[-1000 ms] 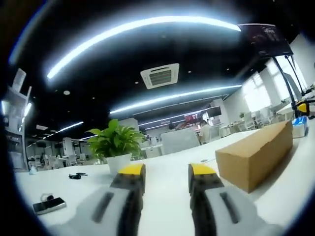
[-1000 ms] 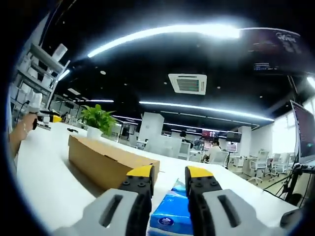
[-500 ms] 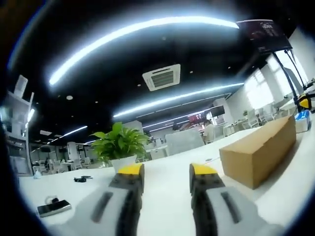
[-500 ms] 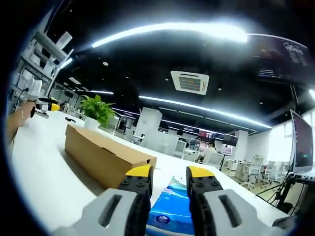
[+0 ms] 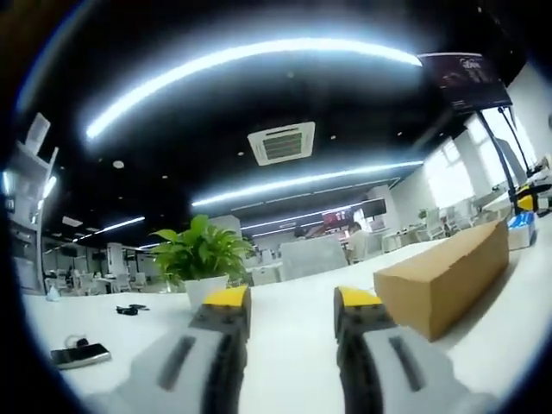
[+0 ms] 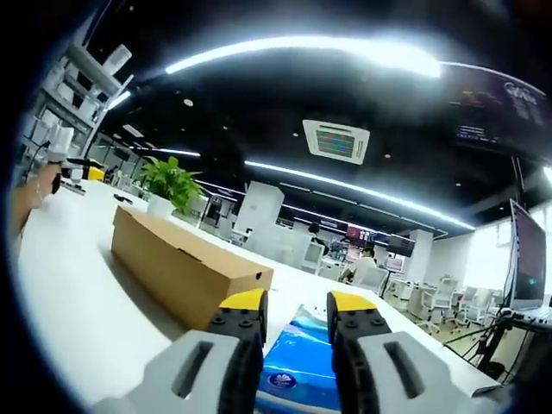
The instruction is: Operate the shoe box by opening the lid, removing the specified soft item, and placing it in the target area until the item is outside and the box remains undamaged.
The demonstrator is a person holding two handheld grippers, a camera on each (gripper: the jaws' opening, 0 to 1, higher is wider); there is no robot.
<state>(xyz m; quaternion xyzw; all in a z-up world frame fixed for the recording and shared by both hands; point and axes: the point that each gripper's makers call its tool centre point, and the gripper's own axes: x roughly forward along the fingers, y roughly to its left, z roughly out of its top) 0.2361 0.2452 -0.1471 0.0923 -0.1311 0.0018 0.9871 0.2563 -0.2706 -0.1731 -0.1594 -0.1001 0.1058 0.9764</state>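
Through the left gripper view I saw my left gripper [image 5: 291,304] held low over the white table [image 5: 285,345], its yellow-tipped jaws spread apart with nothing between them. The shoe box [image 5: 442,274], plain brown cardboard with its lid down, lay toward the table's right side, its near end just past my right jaw and clear of it. A potted plant [image 5: 202,259] stood further back, beyond the left jaw, and a phone [image 5: 79,354] lay flat near the table's left edge, with a small dark object [image 5: 129,309] behind it that I could not identify. At the far end of the box I could make out a blue pack [image 5: 520,229]. In the right gripper view my right gripper [image 6: 296,308] was likewise released, jaws parted and gripping nothing, with the blue tissue pack [image 6: 297,366] lying on the table [image 6: 95,319] just ahead and showing in the gap between them. The shoe box [image 6: 185,266] stretched away to the left of that pack, still shut, and the potted plant [image 6: 167,187] stood past its far end. A hand [image 6: 33,191] with the other gripper showed at the table's far left edge.
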